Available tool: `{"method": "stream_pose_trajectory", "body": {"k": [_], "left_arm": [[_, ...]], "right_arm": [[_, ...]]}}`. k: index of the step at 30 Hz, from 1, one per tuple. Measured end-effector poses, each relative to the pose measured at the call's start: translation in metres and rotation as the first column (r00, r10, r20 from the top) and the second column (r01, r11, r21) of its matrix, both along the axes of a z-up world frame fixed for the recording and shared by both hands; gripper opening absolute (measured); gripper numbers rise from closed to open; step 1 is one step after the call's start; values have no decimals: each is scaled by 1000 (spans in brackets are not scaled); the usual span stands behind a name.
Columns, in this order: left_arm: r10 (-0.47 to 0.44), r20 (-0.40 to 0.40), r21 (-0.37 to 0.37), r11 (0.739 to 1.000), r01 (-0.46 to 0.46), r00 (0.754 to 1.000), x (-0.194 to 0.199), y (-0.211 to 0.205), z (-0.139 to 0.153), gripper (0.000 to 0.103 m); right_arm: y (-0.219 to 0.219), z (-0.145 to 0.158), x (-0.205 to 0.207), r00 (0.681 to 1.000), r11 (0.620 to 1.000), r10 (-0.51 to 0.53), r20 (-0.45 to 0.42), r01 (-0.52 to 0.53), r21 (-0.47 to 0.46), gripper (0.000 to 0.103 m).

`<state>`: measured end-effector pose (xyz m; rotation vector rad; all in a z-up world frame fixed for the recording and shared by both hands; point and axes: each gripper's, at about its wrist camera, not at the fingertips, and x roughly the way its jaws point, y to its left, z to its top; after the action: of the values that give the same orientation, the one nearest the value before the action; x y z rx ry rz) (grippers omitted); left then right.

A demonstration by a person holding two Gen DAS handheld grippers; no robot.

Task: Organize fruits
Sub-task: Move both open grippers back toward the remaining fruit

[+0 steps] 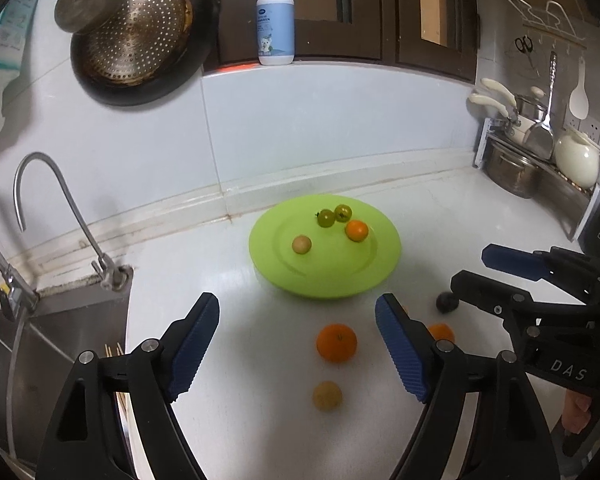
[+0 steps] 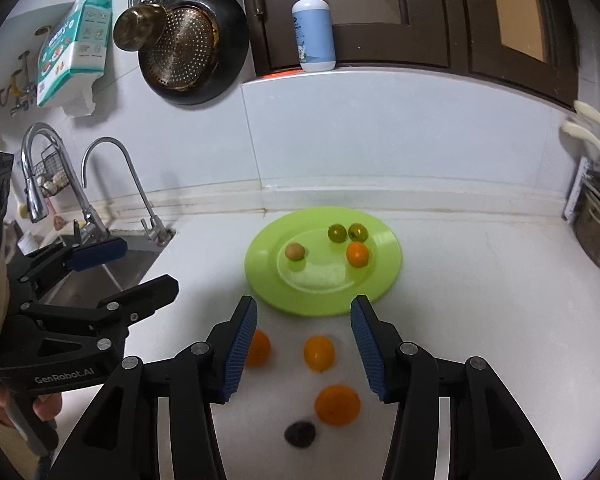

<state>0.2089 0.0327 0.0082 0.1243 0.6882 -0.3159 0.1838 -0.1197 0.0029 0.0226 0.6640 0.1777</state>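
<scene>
A green plate [image 1: 284, 276] [image 2: 260, 284] sits on the white counter and holds two green fruits [image 1: 334, 215] [image 2: 347, 232], a small orange [image 1: 357, 230] [image 2: 357, 254] and a tan fruit [image 1: 301, 245] [image 2: 295, 251]. In front of it lie an orange [image 1: 337, 342] [image 2: 319, 353], a yellowish fruit [image 1: 327, 396], another orange [image 1: 442, 332] [image 2: 337, 405], a third orange [image 2: 259, 348] and a dark fruit [image 1: 447, 302] [image 2: 299, 433]. My left gripper [image 1: 300, 348] [image 2: 126, 268] is open and empty above the loose fruit. My right gripper [image 2: 303, 350] [image 1: 470, 268] is open and empty too.
A sink [image 1: 40, 332] with taps [image 1: 60, 208] [image 2: 112, 184] lies to the left. A pan and strainer [image 1: 136, 40] [image 2: 192, 44] hang on the wall. A soap bottle [image 1: 275, 20] [image 2: 313, 28] stands on the ledge. Pots and a rack [image 1: 540, 156] stand at the right.
</scene>
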Motion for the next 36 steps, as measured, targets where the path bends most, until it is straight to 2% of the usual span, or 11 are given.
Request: {"method": "stream_pose_trajectory", "body": {"k": [7, 13, 17, 26, 33, 36], "left_arm": [[-12, -38, -9, 1000, 12, 999, -17, 4, -17, 80], [-16, -80, -5, 1000, 16, 997, -21, 4, -35, 80], [-24, -108, 11, 1000, 25, 994, -22, 3, -49, 80], [-30, -176, 40, 998, 38, 984, -17, 0, -76, 80], [-34, -222, 46, 998, 45, 974, -9, -3, -92, 79], [-38, -235, 45, 998, 50, 971, -5, -5, -97, 76]], "right_arm": [[3, -19, -21, 999, 1000, -6, -48, 6, -1, 50], [1, -39, -28, 992, 1000, -5, -122, 8, 28, 50], [2, -49, -32, 989, 1000, -13, -146, 14, 5, 50], [1, -70, -30, 971, 1000, -19, -239, 21, 3, 50], [1, -84, -27, 960, 1000, -21, -279, 24, 8, 49], [-2, -89, -24, 955, 1000, -21, -294, 27, 15, 45]]}}
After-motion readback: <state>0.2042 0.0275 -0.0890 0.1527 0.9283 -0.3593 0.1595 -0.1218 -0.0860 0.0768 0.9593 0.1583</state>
